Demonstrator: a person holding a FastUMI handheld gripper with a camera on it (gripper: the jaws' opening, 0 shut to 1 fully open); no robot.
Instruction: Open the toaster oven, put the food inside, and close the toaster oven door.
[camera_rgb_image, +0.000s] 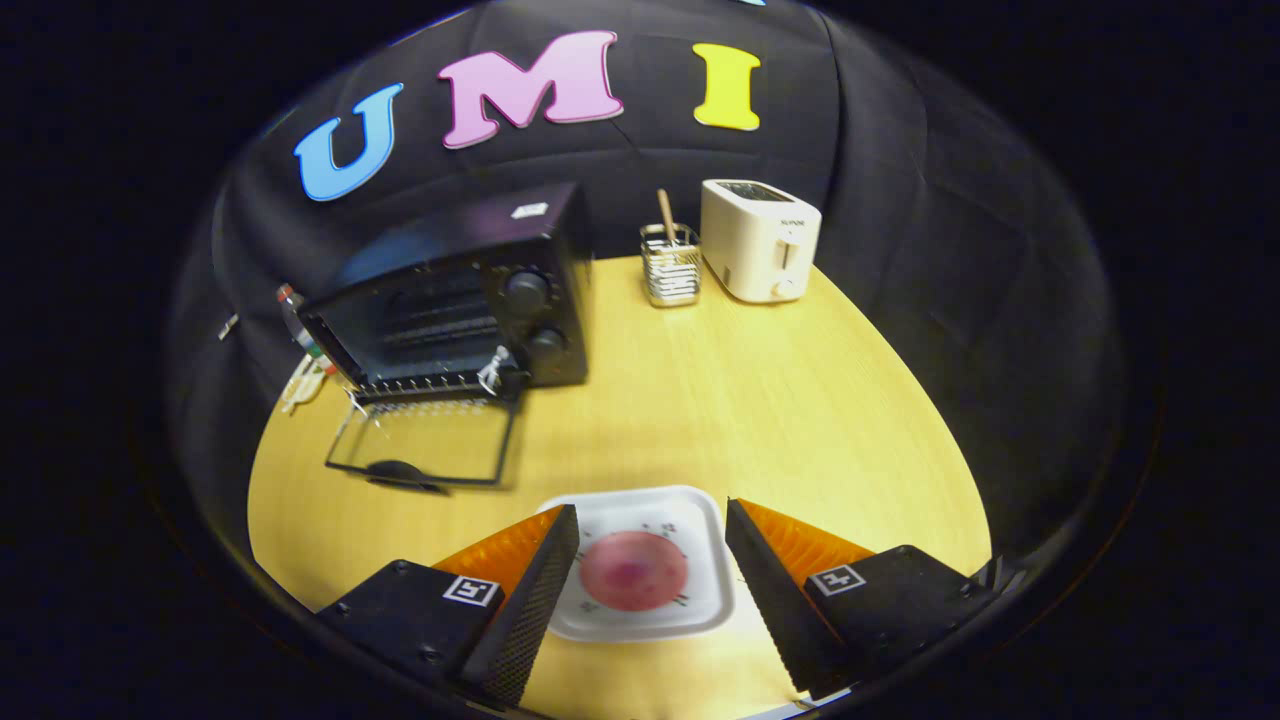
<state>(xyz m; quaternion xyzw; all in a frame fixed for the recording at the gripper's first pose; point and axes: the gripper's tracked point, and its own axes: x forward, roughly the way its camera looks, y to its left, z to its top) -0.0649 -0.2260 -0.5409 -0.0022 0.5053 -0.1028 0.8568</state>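
Wooden table (760, 400) is seen bearing a black toaster oven (470, 290), its door (425, 450) dropped flat. A white plate (700, 530) with pink round food (633, 570) is framed between the spread fingers of the gripper (650, 520), untouched.

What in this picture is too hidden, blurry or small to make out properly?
- Round pink food on the square white plate, gripper view: blurred, so its kind is unclear.
- The plate's left side: covered by one finger of the open tongs.
- Inside the black toaster oven with its glass door dropped open: dark, only rack lines show.
- Small items behind the oven: partly hidden by it.
- Wooden handle in the wire holder: its lower end hidden.
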